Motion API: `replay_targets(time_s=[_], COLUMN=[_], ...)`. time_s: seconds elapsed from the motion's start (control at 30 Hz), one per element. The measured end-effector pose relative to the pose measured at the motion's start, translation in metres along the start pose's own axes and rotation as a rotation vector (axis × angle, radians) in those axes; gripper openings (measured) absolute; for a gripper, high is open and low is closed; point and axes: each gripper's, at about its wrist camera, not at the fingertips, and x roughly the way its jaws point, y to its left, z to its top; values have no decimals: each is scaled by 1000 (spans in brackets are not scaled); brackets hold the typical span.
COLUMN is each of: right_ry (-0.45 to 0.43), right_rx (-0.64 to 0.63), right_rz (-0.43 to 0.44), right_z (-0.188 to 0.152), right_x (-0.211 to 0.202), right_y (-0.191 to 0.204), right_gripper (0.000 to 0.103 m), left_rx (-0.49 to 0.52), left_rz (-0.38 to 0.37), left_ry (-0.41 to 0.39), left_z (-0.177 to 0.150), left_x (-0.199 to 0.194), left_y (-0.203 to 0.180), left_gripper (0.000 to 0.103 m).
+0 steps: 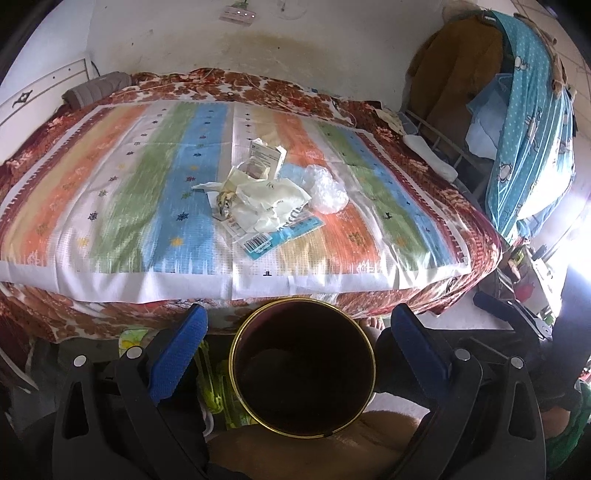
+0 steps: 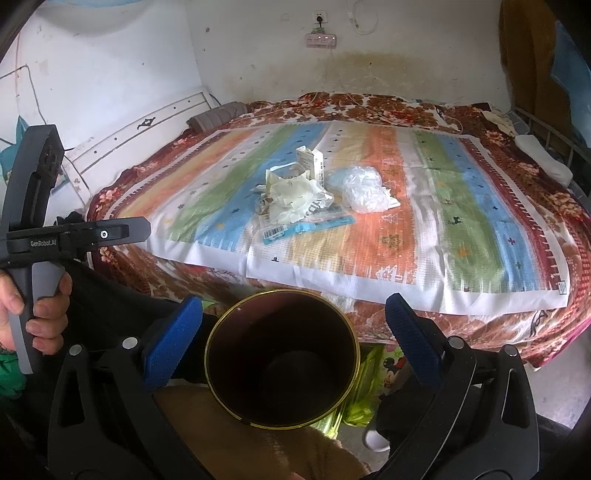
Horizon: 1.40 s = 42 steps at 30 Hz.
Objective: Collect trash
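Left wrist view: both grippers (image 1: 299,343) (image 2: 293,328) gape wide, empty; crumpled paper-and-plastic trash pile (image 1: 269,199) lies uncollected beyond dark gold-rimmed round bin (image 1: 303,369).

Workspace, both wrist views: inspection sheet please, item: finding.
Surface: bed with a striped cloth spread flat on top.
Job's things: trash pile mid-cloth: crumpled paper, small carton, clear plastic wad, barcoded blue wrapper. Dark gold-rimmed bin in front of the bed, looks empty.
Clutter: grey roll at the headboard, white item at the far right edge.
Grippers: left gripper and right gripper both have jaws open, holding nothing, apart from the bin.
Cables: power strip on the wall, thin cord beside it.
Surroundings: hanging clothes right of the bed.
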Motion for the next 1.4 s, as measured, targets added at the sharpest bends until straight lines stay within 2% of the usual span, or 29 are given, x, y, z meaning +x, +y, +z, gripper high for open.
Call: replay_targets(time_s=[0.93, 1.17, 1.4], right_ry=[3, -5, -4], right_rx=[6, -8, -22], right_rz=[18, 12, 12], right_z=[6, 13, 27], right_x=[4, 4, 7], right_y=[1, 0, -4], right_gripper=[94, 94, 94], left_rx=[-23, -47, -46], left_rz=[-5, -3, 32], left_ry=[3, 12, 23], left_z=[-1, 9, 27], left_x=[0, 5, 13], left_y=[8, 13, 15], left_gripper=[97, 97, 97])
